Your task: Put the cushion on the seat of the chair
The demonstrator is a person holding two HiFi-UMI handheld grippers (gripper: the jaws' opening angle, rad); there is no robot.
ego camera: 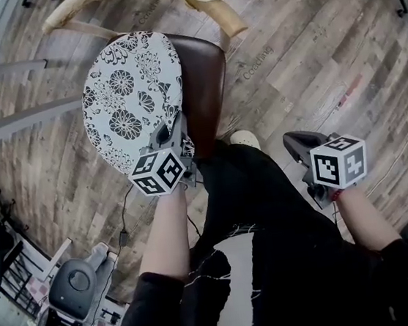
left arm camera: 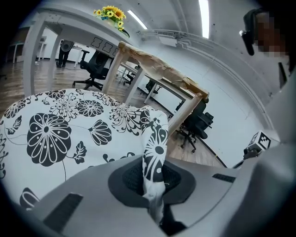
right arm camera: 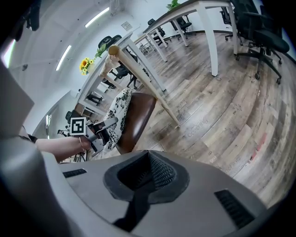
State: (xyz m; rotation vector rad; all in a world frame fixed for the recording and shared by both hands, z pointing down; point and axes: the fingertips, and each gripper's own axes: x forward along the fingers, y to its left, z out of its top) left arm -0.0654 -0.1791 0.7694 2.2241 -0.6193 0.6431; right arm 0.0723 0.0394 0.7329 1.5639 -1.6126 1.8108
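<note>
A round white cushion (ego camera: 130,94) with black flowers hangs tilted over the left side of the chair's brown seat (ego camera: 204,73). My left gripper (ego camera: 174,138) is shut on the cushion's near edge. In the left gripper view a fold of the cushion fabric (left arm camera: 155,148) is pinched between the jaws, and the rest of the cushion (left arm camera: 64,129) spreads to the left. My right gripper (ego camera: 299,145) hangs to the right of the chair, above the floor, shut with nothing in it (right arm camera: 148,159). Its view shows the seat (right arm camera: 138,119), the cushion (right arm camera: 118,109) and the left gripper (right arm camera: 102,129).
The chair's pale wooden backrest (ego camera: 202,0) curves round the seat's far side. The person's black trousers (ego camera: 269,209) and a shoe (ego camera: 244,139) are right before the chair. A cable (ego camera: 125,212) and a grey device (ego camera: 71,285) lie lower left. Desks (right arm camera: 203,18) and office chairs (right arm camera: 259,37) stand beyond.
</note>
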